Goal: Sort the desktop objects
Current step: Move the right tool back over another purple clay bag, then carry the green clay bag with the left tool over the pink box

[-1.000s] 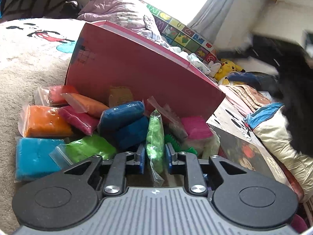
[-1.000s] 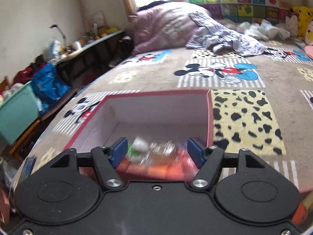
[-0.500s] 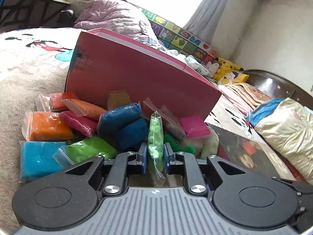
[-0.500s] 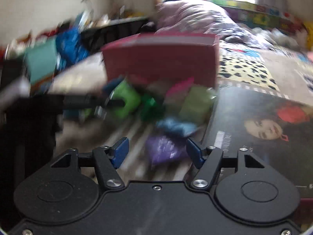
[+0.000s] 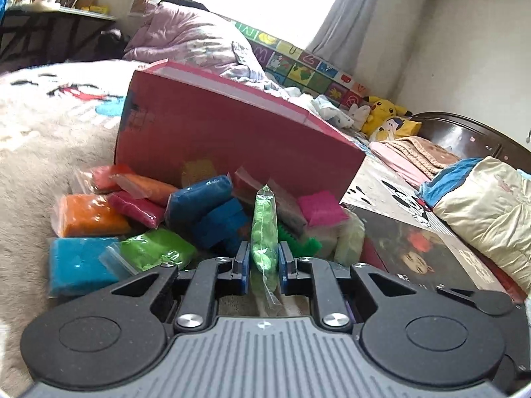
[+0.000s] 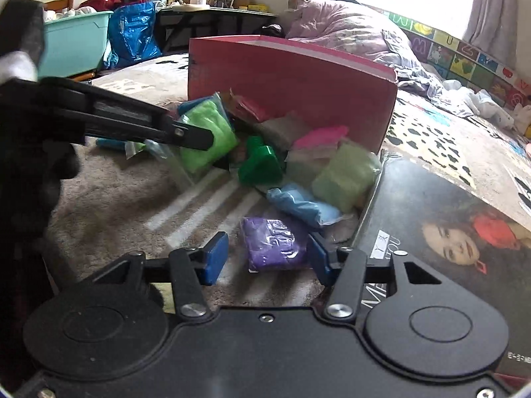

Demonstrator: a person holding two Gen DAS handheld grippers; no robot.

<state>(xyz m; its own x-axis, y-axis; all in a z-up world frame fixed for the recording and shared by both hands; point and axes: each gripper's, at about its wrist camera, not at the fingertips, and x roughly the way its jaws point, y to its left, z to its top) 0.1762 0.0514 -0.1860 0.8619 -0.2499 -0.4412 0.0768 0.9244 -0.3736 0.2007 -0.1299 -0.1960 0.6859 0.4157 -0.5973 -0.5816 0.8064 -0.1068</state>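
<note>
The left claw (image 5: 263, 267) is pinched on a green bag (image 5: 264, 232), a slim clear plastic sleeve of lumpy light-green clay held on edge between the blue pads, its crinkled clear tail poking back toward the camera. In the right wrist view the same bag (image 6: 205, 139) shows broadside, puffy and glossy, gripped at the tip of the left claw's black fingers (image 6: 186, 134).

Just ahead of the left claw lies a heap of soft clay bags on a fuzzy beige blanket (image 5: 39, 152): a flat cyan bag (image 5: 79, 265) and a bright green bag (image 5: 156, 248) to its left, an orange bag (image 5: 89, 215) and a dark red bag (image 5: 136, 210) beyond those, two blocky dark blue bags (image 5: 205, 209) straight ahead, a pink bag (image 5: 320, 207) ahead and right. Behind the heap stands a red box (image 5: 232, 139), smooth cardboard, tilted back.

The right claw (image 6: 265, 255) is closing, with a purple bag (image 6: 273, 243) between its blue pads; the bag is wrinkled and squarish and rests on the blanket. The right pad sits at the bag's edge, the left pad stands clear of it. Ahead of it lie a pale blue bag (image 6: 303, 204), a pale green bag (image 6: 346, 174) and a hard green plastic mould (image 6: 260, 165). A glossy magazine (image 6: 448, 232) lies to the right.
</note>
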